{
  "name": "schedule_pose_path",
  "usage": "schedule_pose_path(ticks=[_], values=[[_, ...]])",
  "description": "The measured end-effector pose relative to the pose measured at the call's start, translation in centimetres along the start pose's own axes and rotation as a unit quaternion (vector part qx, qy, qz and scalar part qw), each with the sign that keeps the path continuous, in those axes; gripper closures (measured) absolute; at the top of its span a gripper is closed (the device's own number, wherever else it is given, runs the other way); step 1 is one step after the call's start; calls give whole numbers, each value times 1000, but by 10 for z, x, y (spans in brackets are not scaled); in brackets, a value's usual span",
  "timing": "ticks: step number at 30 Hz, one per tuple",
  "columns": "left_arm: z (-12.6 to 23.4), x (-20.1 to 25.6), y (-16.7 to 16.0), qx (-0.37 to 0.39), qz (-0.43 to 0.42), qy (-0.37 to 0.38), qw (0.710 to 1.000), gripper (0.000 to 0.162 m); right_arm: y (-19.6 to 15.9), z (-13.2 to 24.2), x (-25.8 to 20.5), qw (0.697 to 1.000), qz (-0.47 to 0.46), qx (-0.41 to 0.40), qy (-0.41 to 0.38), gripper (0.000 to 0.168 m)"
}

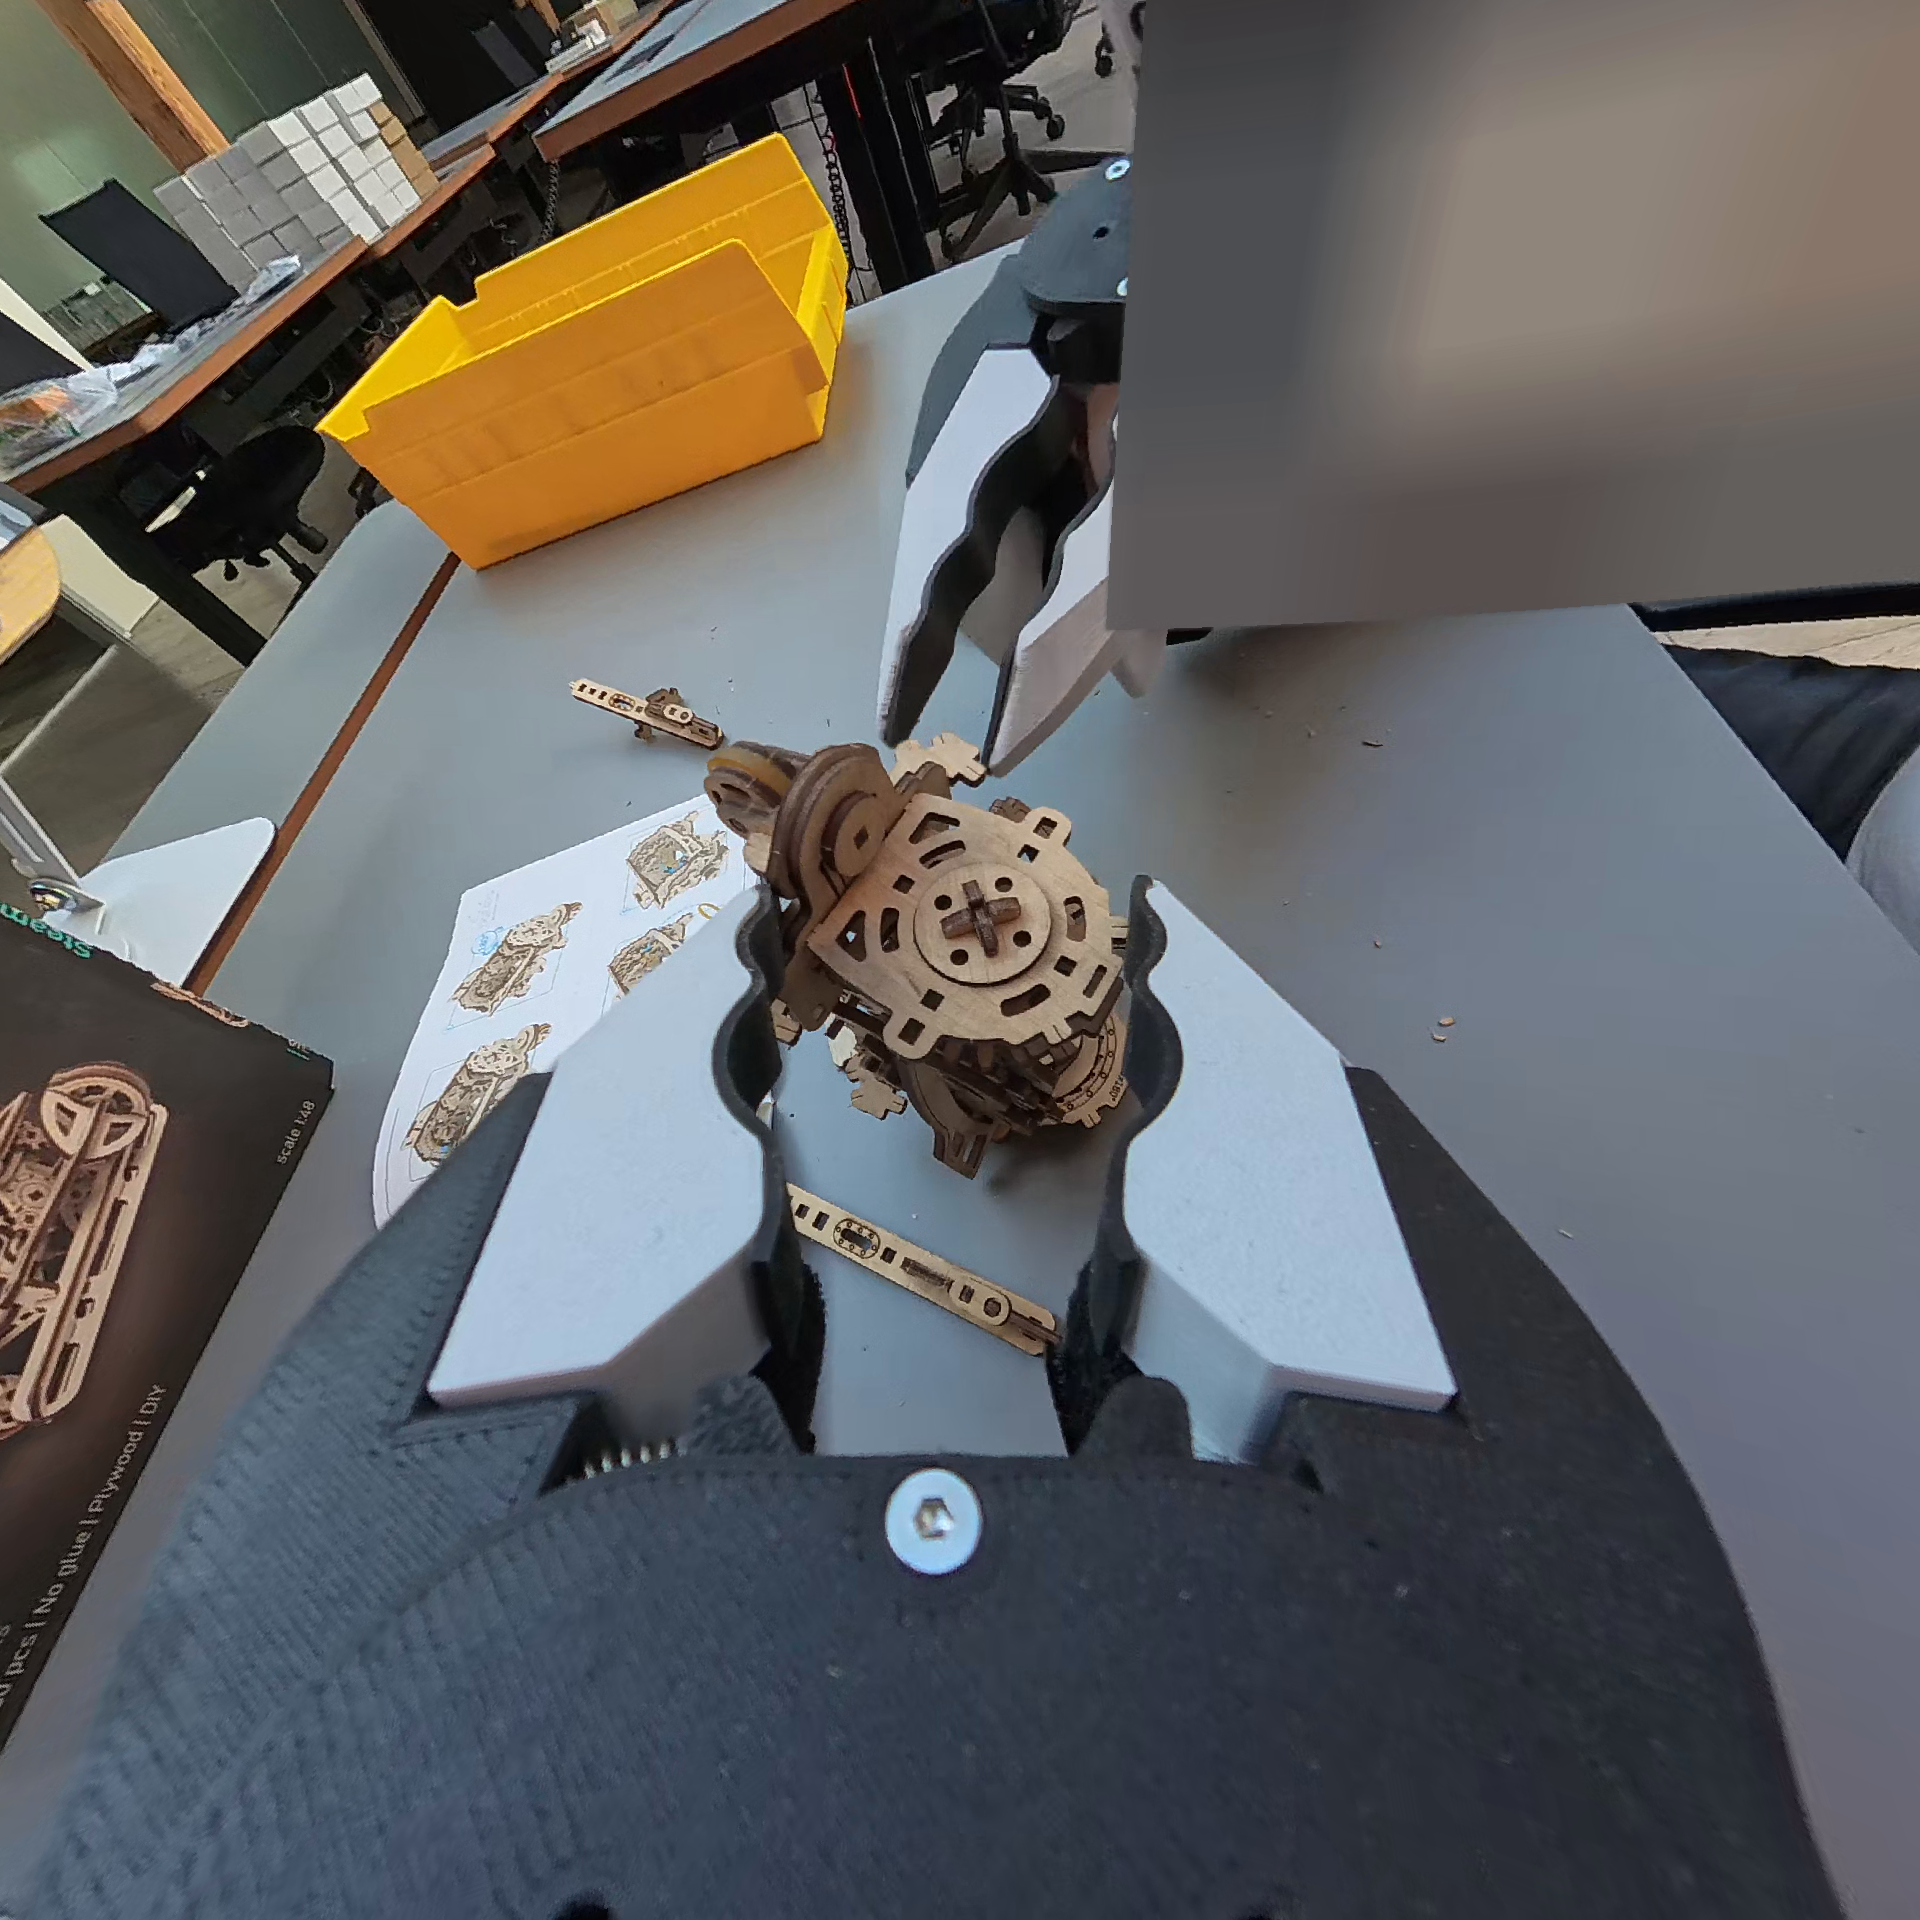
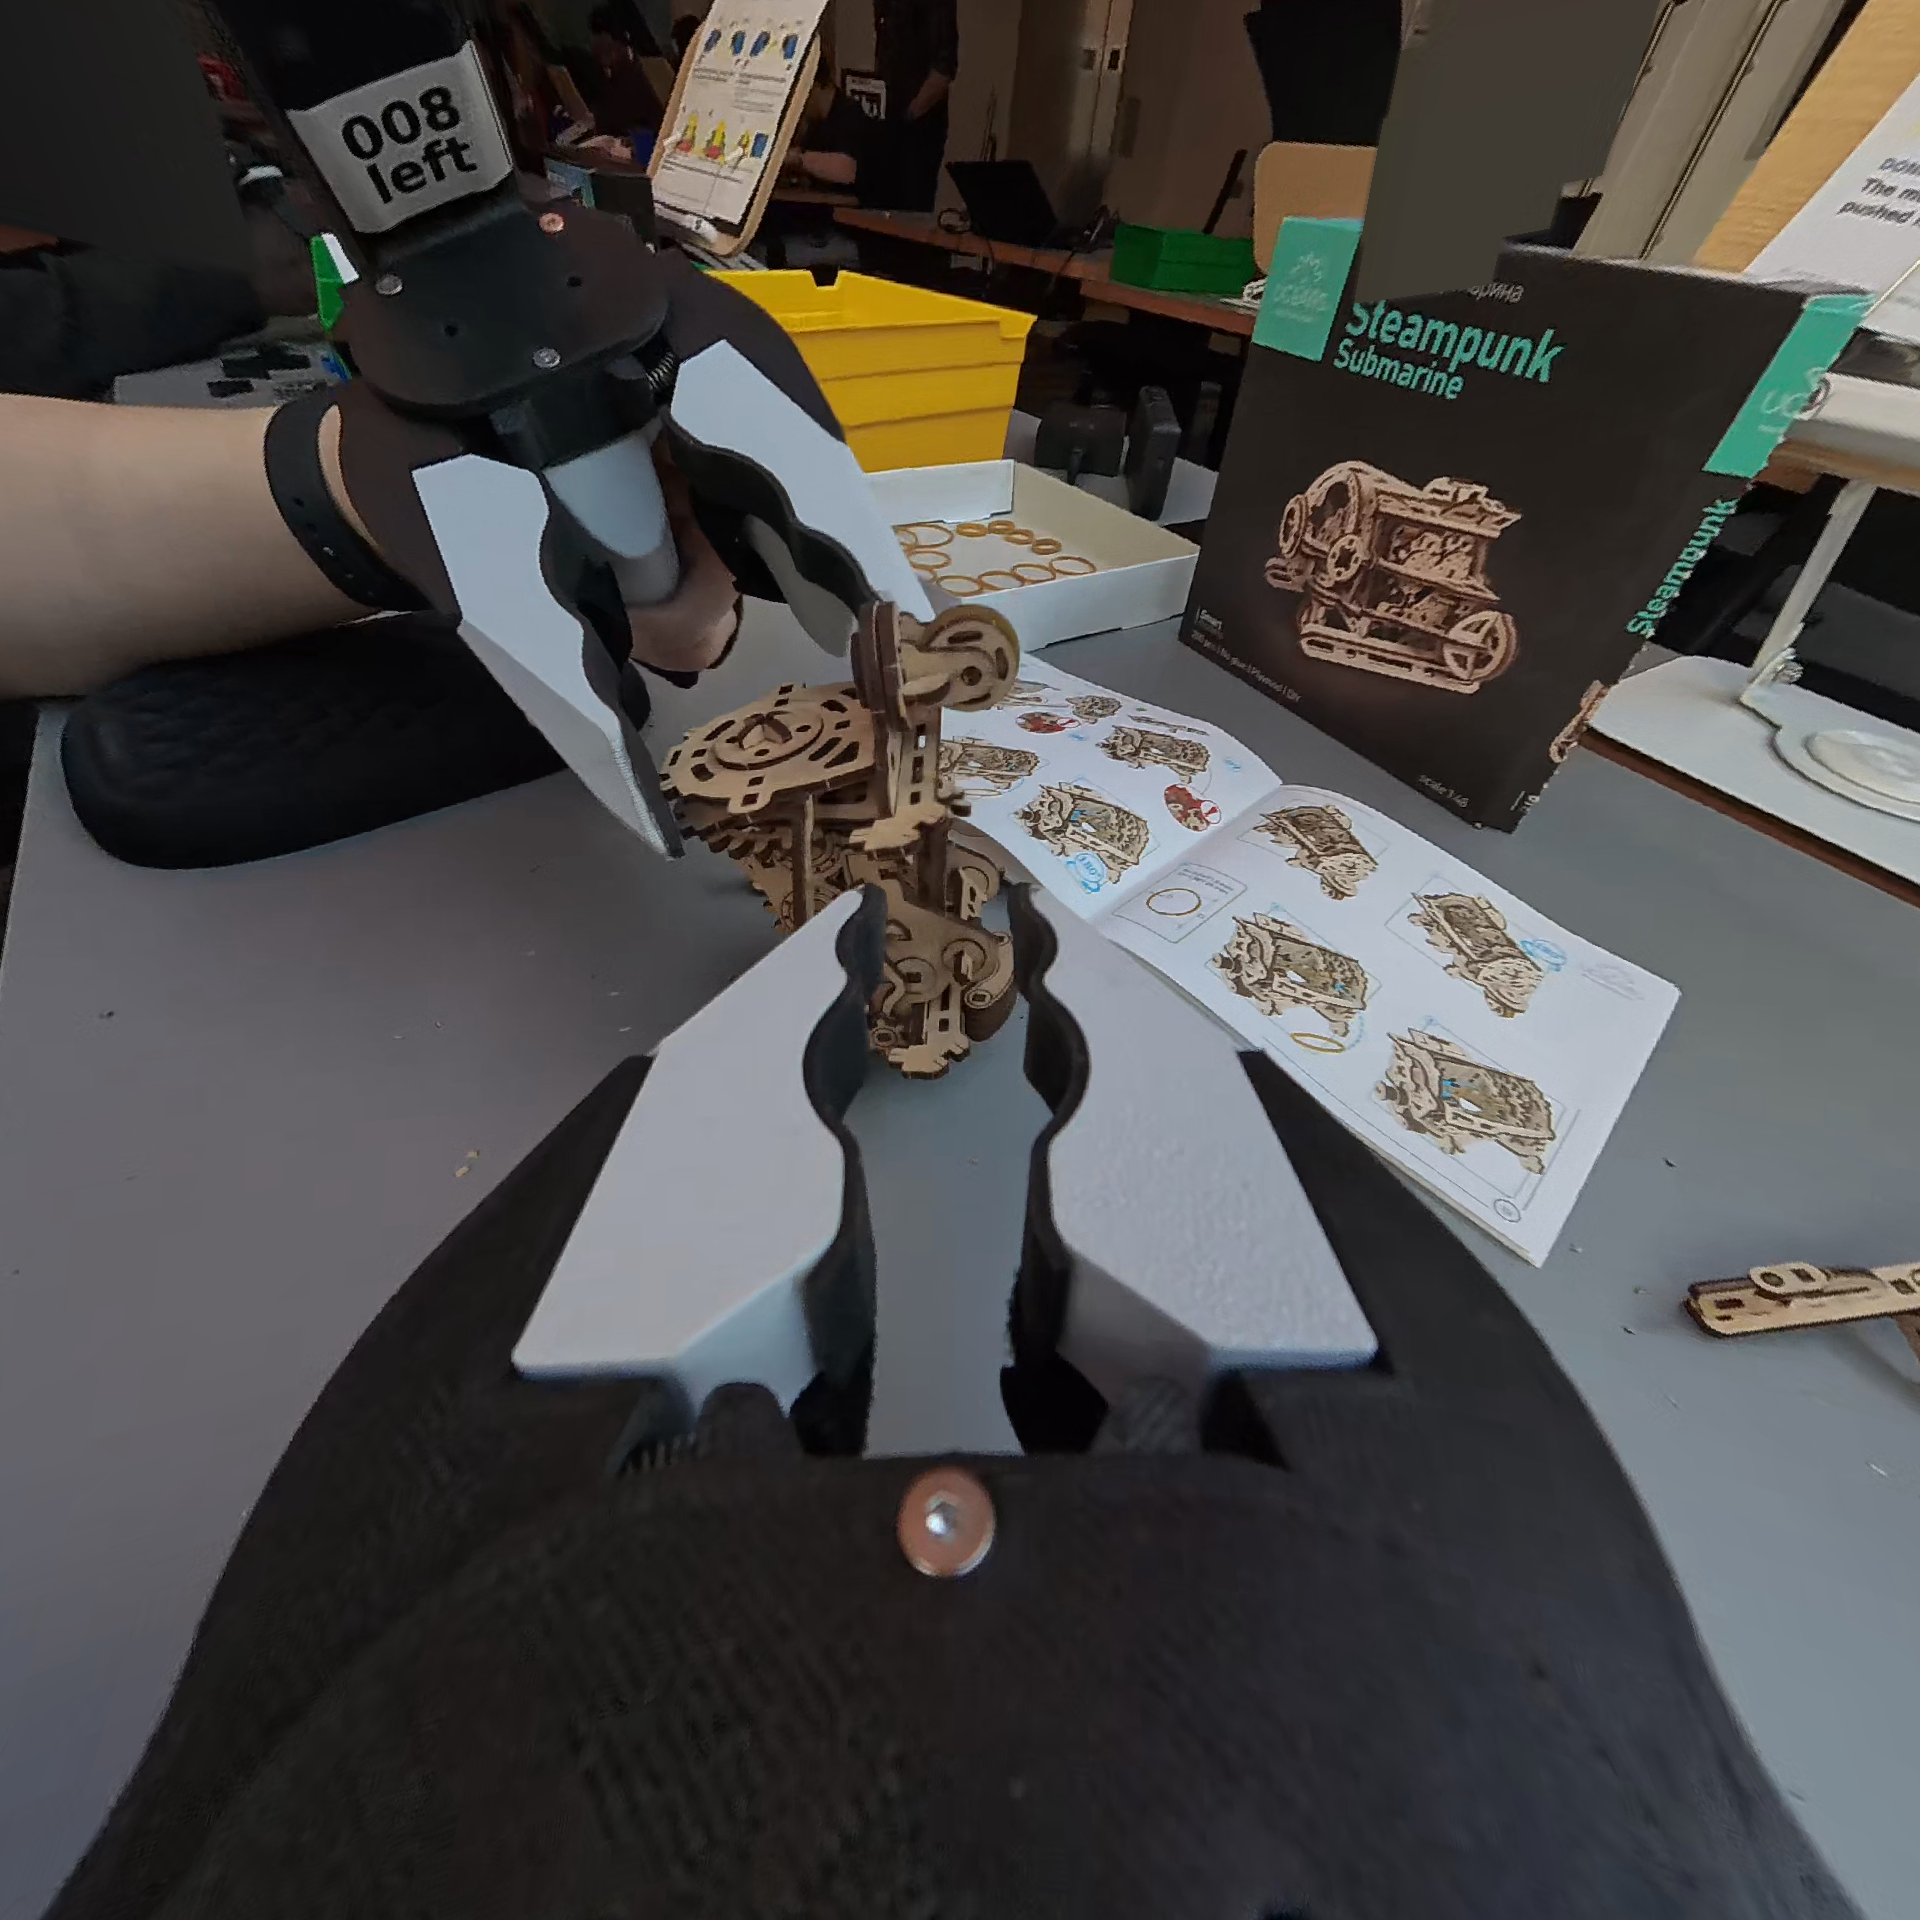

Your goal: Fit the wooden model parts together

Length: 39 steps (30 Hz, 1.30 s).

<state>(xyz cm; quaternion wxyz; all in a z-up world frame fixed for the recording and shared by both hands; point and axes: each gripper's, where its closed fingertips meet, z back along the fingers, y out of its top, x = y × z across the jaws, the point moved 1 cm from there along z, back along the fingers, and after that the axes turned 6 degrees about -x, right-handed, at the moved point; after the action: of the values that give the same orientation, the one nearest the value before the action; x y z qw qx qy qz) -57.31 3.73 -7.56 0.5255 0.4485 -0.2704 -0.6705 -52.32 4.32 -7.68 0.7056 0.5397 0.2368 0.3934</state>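
A partly built wooden model [image 1: 966, 966] stands tilted on the grey table [image 1: 1455, 935], with a round cross-marked plate facing my left wrist view. My left gripper [image 1: 951, 904] has its jaws wide, one finger against each side of the model's plate. My right gripper [image 2: 943, 909] is closed narrowly on the model's near lower end [image 2: 935, 977]; in the left wrist view it [image 1: 948, 746] comes in from the far side. The left gripper [image 2: 769, 727] also shows in the right wrist view, straddling the model's top. Loose wooden strips [image 1: 925, 1273] [image 1: 649, 712] lie on the table.
An open instruction booklet [image 2: 1351, 935] lies beside the model. The dark kit box [image 2: 1455, 520] stands at the back right. A yellow bin [image 1: 623, 384] and a white tray of rubber rings [image 2: 1039, 561] sit behind. A black pad [image 2: 291, 748] lies under a person's forearm.
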Motion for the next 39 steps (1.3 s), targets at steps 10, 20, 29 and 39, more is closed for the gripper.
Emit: schedule_pose_path(ticks=[10,20,29,39], values=[[0,0,0,1,-9,-4,1000,97,-14,-15,-12,986,30,-61,154,144],[1,1,0,-9,-24,-23,999,97,-10,-20,-10,964,81,-51,248,160],[3,0,-2,-21,-40,-50,998,97,-12,-27,-13,942,86,-63,318,157],[6,-6,-5,-27,-47,-77,996,97,-11,-32,-13,935,94,-62,336,158]])
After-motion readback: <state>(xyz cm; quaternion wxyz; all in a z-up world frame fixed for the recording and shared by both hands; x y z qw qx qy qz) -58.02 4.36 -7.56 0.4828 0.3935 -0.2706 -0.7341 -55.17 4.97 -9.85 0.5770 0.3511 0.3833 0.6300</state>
